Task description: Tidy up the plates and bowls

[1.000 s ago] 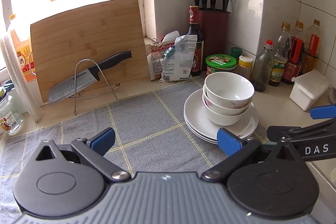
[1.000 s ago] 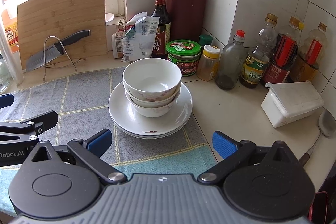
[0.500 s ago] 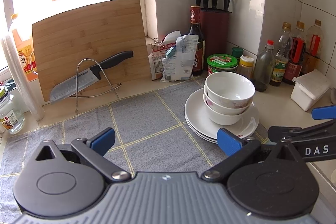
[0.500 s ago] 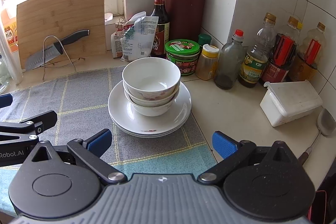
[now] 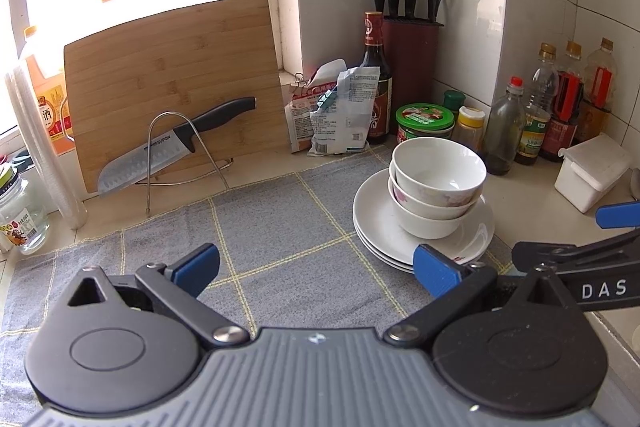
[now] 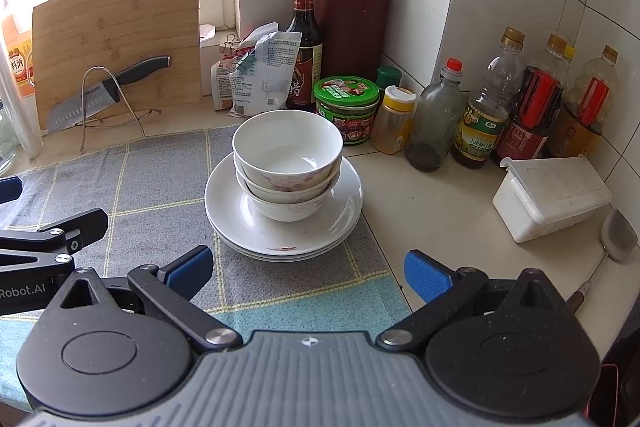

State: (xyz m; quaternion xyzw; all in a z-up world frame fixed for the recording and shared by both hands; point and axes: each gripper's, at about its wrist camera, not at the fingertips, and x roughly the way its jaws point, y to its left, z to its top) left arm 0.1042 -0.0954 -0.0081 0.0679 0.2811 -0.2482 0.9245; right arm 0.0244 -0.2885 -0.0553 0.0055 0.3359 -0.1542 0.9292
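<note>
Three white bowls (image 5: 438,183) sit nested on a stack of white plates (image 5: 378,223) at the right edge of a grey checked cloth (image 5: 280,239). The bowls (image 6: 287,155) and plates (image 6: 228,211) show centred in the right wrist view. My left gripper (image 5: 318,265) is open and empty above the cloth, left of and nearer than the stack. My right gripper (image 6: 308,267) is open and empty just in front of the plates. Neither gripper touches the dishes.
A bamboo cutting board (image 5: 172,79) and a knife on a wire stand (image 5: 176,147) stand at the back left. A knife block (image 6: 352,27), bottles (image 6: 476,119), a green-lidded jar (image 6: 346,99), a white box (image 6: 552,195) and a ladle (image 6: 612,239) crowd the back and right.
Both grippers have crept slightly forward toward the stack; the dishes have not moved and both stay open.
</note>
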